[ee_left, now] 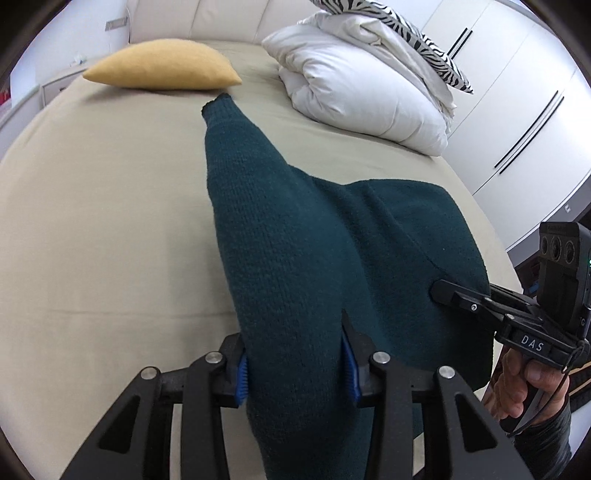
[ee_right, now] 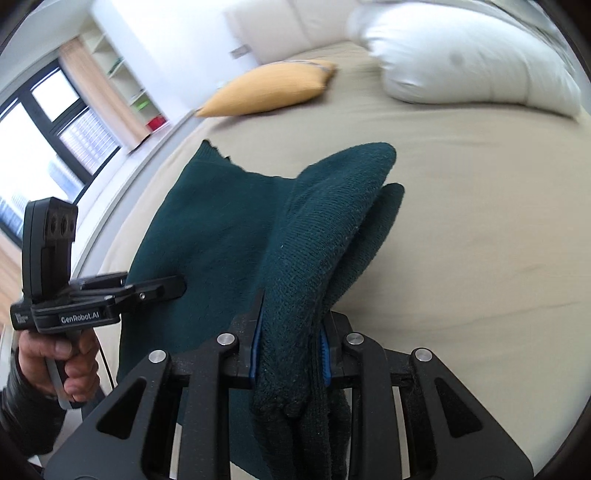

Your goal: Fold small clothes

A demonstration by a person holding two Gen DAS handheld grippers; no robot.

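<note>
Sweater (ee_left: pixel 295 240): pinched by left gripper (ee_left: pixel 297 363) and right gripper (ee_right: pixel 290 343) above bed (ee_left: pixel 92 240); keep both grips level, lay flat.

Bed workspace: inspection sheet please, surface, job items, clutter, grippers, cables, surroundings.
Surface: bed with a beige sheet, mostly smooth.
Job's things: one dark green knit garment, partly lifted off the sheet, one long part trailing toward the pillows.
Clutter: yellow cushion; folded white duvet with a zebra-print piece on top.
Grippers: left hand-held gripper shut on the garment; right hand-held gripper shut on a bunched fold of it.
Cables: a thin dark cord by the hand holding the left one.
Surroundings: white wardrobe doors, padded headboard, window, shelves.
</note>
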